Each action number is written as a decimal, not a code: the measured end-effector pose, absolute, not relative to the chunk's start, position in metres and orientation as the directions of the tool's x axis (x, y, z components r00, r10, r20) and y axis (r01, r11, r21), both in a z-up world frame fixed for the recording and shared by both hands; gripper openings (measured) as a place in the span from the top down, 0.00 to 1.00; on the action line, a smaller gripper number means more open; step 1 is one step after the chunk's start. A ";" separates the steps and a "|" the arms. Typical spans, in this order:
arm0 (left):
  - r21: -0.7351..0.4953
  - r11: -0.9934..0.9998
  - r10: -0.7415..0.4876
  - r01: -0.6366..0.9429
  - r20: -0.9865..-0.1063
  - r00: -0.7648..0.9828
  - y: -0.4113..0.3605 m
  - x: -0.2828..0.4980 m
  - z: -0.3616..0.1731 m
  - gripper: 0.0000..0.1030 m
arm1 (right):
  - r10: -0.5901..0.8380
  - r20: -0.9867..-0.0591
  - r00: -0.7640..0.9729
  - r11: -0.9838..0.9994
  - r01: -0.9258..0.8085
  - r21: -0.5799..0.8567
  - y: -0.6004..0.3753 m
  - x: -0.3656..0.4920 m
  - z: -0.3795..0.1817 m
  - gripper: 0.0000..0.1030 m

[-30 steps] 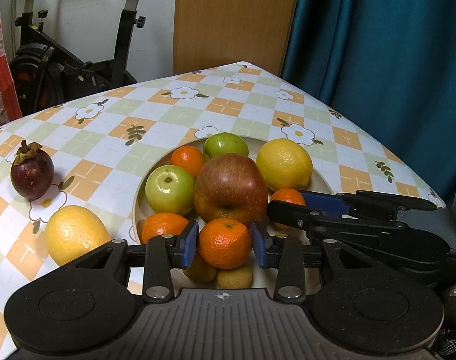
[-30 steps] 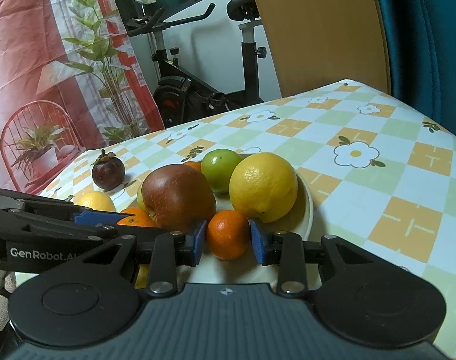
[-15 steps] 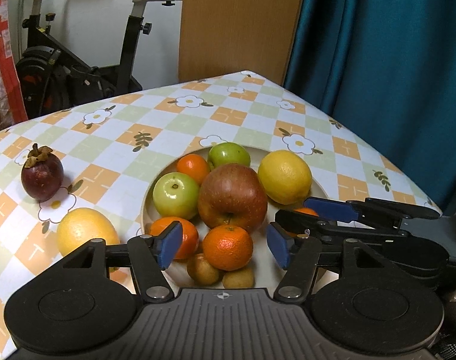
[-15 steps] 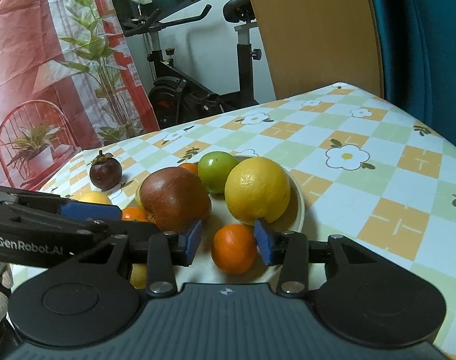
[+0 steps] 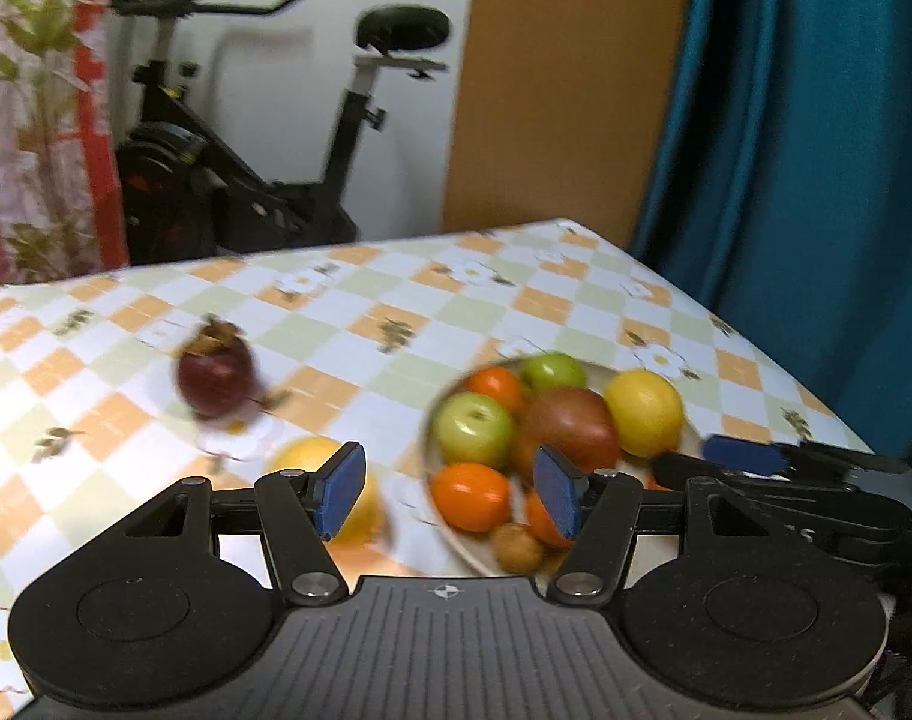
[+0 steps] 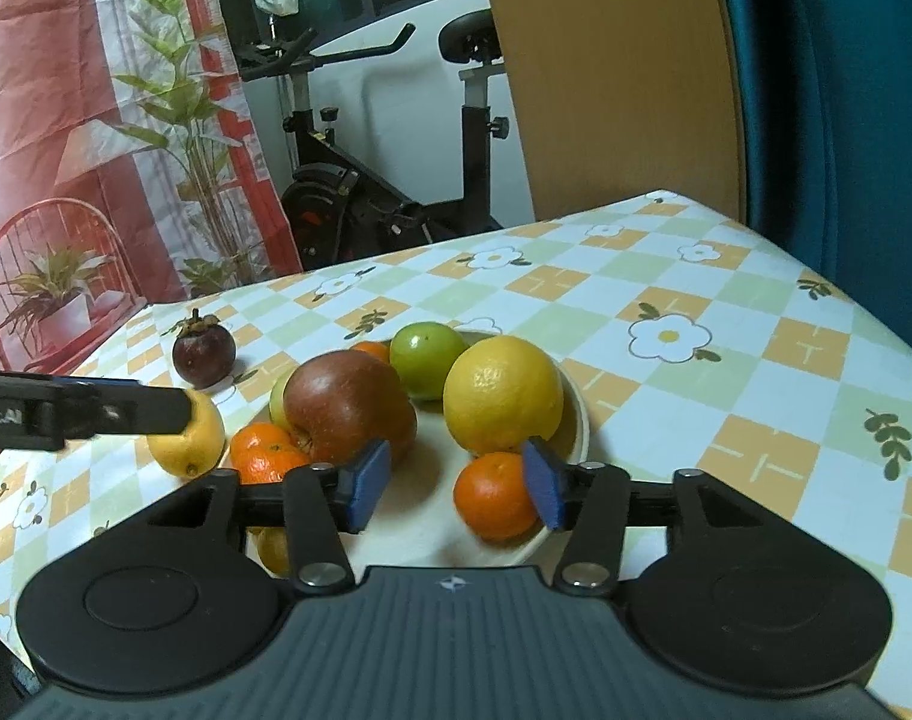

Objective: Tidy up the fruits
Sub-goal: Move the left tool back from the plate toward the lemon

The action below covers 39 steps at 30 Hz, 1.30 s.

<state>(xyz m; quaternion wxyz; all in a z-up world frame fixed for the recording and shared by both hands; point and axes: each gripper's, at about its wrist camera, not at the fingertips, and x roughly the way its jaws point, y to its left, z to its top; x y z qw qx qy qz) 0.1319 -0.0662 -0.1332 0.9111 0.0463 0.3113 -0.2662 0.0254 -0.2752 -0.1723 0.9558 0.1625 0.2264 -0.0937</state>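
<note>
The fruit was mostly piled on a pale round plate [image 6: 576,414] sitting on the checkered floral tablecloth [image 6: 756,360]. On it there was a big red apple [image 6: 348,408] in the middle, a large yellow citrus [image 6: 504,393] right beside it, a green apple [image 6: 429,357] behind those two, another green apple [image 5: 473,429] on the left side, and a handful of small mandarins, including one [image 6: 495,504] near the front rim. A couple of little brownish fruits [image 5: 516,546] sat at the near edge of the plate too, kinda blurry in the left wrist view so I couldn't tell what they were

Off the plate, a lemon [image 6: 189,438] lay on the cloth just beside the rim, and a dark purple mangosteen [image 6: 204,351] stood a bit further back, apart from everything else

The right gripper [image 6: 450,489] had its jaws opening, nothing pinched; that front mandarin sat loose by the right blue pad and mostly in the gap. The left gripper [image 5: 450,498] was spread apart and holding nothing, lemon showing behind its left pad and the plate behind its right pad

Behind the table there was an exercise bike [image 6: 384,180], a wooden panel [image 6: 606,78] and a teal curtain [image 5: 816,150]
</note>
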 end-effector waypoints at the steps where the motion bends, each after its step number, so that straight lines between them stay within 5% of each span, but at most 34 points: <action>1: -0.084 0.861 -0.451 0.502 -0.582 0.676 -0.060 0.132 -0.130 0.37 | -0.109 -0.461 0.881 0.929 0.255 0.267 -0.275 0.025 -0.171 0.44; 17: -0.166 0.936 -0.350 0.310 -0.535 0.769 0.012 0.160 -0.113 0.37 | -0.030 -0.409 0.912 0.969 0.127 0.213 -0.234 0.044 -0.144 0.38; 39: -0.150 0.949 -0.310 0.277 -0.612 0.728 0.029 0.175 -0.137 0.36 | 0.175 -0.492 0.853 0.982 -0.186 0.028 -0.145 0.134 -0.160 0.34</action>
